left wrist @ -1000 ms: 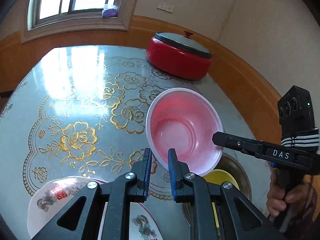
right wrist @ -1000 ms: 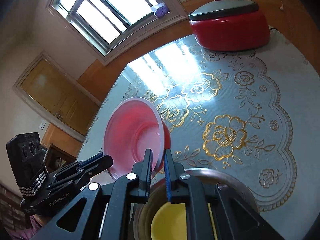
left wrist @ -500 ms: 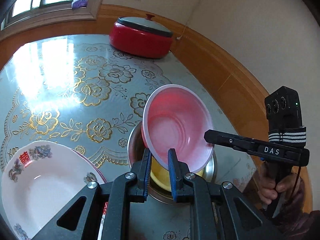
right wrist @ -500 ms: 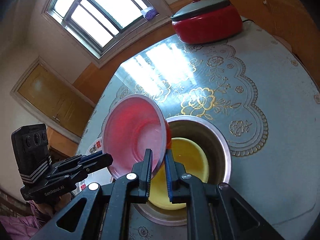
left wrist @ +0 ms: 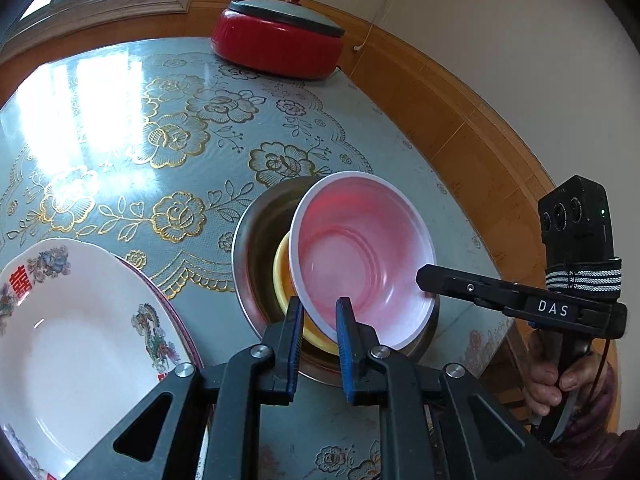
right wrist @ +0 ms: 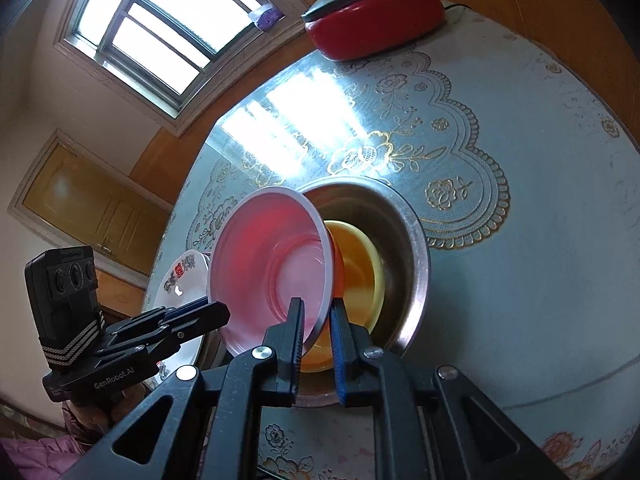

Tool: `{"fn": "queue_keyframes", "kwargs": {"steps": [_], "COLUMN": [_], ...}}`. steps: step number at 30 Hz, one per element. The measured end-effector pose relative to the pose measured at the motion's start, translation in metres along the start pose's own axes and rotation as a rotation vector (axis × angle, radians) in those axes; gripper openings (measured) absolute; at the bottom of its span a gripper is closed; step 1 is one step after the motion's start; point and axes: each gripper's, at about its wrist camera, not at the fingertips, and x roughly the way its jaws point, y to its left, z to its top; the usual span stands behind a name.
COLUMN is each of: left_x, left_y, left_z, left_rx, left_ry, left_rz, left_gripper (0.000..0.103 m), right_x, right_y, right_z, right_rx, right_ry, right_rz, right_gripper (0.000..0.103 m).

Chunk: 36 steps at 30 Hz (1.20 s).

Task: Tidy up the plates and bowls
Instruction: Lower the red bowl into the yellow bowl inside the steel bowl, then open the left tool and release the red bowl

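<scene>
While you hold pink bowl (left wrist: 360, 256) tilted over yellow bowl (right wrist: 360, 256) inside steel basin (left wrist: 250, 248), left gripper (left wrist: 318, 320) and right gripper (right wrist: 316, 322) both pinch its rim.

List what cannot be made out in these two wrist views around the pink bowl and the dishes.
- Yellow bowl: mostly hidden by the pink bowl in both views.
- Steel basin floor: covered by both bowls.
- Whether the pink bowl touches the yellow one: contact hidden behind the pink bowl.
- Patterned plate: cut off by the left wrist view's edge, with a second plate beneath showing only its rim.
- Left tool's pad contact on the rim: partly hidden by its own fingers.
</scene>
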Motion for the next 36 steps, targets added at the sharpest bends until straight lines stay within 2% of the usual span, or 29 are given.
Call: {"fn": "queue_keyframes", "kwargs": {"steps": [4, 7, 13, 19, 23, 29, 33, 36], "left_x": [0.011, 0.018, 0.020, 0.008, 0.003, 0.005, 0.014, 0.021], "left_y": [0.000, 0.001, -0.001, -0.001, 0.000, -0.003, -0.008, -0.009], "left_z": [-0.001, -0.003, -0.003, -0.002, -0.002, -0.005, -0.005, -0.004], "left_rx": [0.000, 0.006, 0.015, 0.015, 0.021, 0.037, 0.052, 0.049], "left_ry": [0.032, 0.036, 0.042, 0.017, -0.005, -0.015, 0.001, 0.013], "left_rz": [0.010, 0.044, 0.053, 0.063, 0.073, 0.096, 0.102, 0.101], "left_gripper": [0.016, 0.016, 0.016, 0.022, 0.028, 0.028, 0.028, 0.028], "right_x": [0.010, 0.008, 0.002, -0.007, -0.004, 0.007, 0.016, 0.025], "right_y": [-0.007, -0.010, -0.011, -0.011, -0.007, 0.011, 0.024, 0.029], "right_z": [-0.004, -0.007, -0.009, -0.006, -0.005, 0.000, 0.001, 0.001], "right_rx": [0.018, 0.024, 0.012, 0.005, -0.015, -0.097, -0.222, -0.289], "right_ry": [0.027, 0.019, 0.006, -0.012, -0.004, 0.006, 0.002, 0.016], "right_rz": [-0.043, -0.037, -0.071, -0.090, -0.113, -0.225, -0.340, -0.380], "right_gripper": [0.018, 0.018, 0.018, 0.025, 0.026, 0.031, 0.031, 0.031]}}
